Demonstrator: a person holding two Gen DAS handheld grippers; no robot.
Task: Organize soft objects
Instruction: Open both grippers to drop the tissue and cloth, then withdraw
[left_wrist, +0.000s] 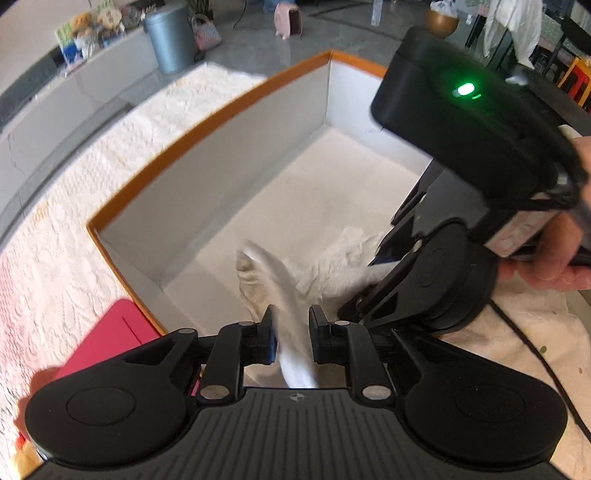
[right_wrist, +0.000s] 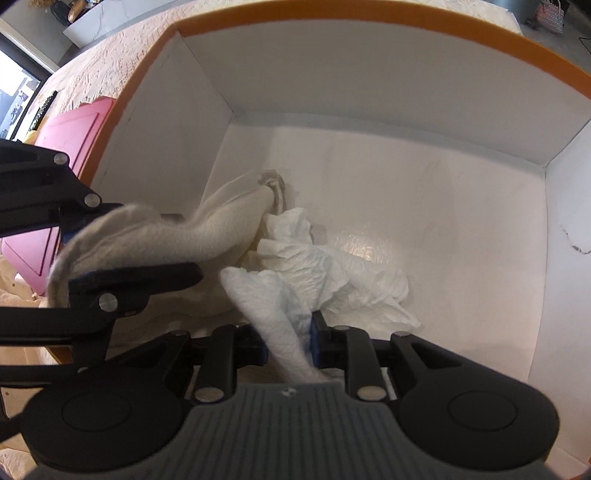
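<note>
A white box with an orange rim (left_wrist: 207, 122) (right_wrist: 369, 22) lies open on a white textured cover. My left gripper (left_wrist: 291, 332) reaches over its near wall; a cream cloth (left_wrist: 273, 273) (right_wrist: 192, 229) hangs between its fingers, which stand slightly apart. My right gripper (right_wrist: 290, 339) (left_wrist: 369, 280) is inside the box at the right and shut on a crumpled white paper towel (right_wrist: 332, 266) (left_wrist: 343, 258) that rests on the box floor. The left gripper also shows in the right wrist view (right_wrist: 110, 258), holding the cloth's end.
A pink flat case (left_wrist: 110, 339) (right_wrist: 62, 147) lies left of the box. A grey bin (left_wrist: 170, 37), plush toys (left_wrist: 88, 29) and chairs stand far behind. A hand (left_wrist: 554, 258) holds the right gripper.
</note>
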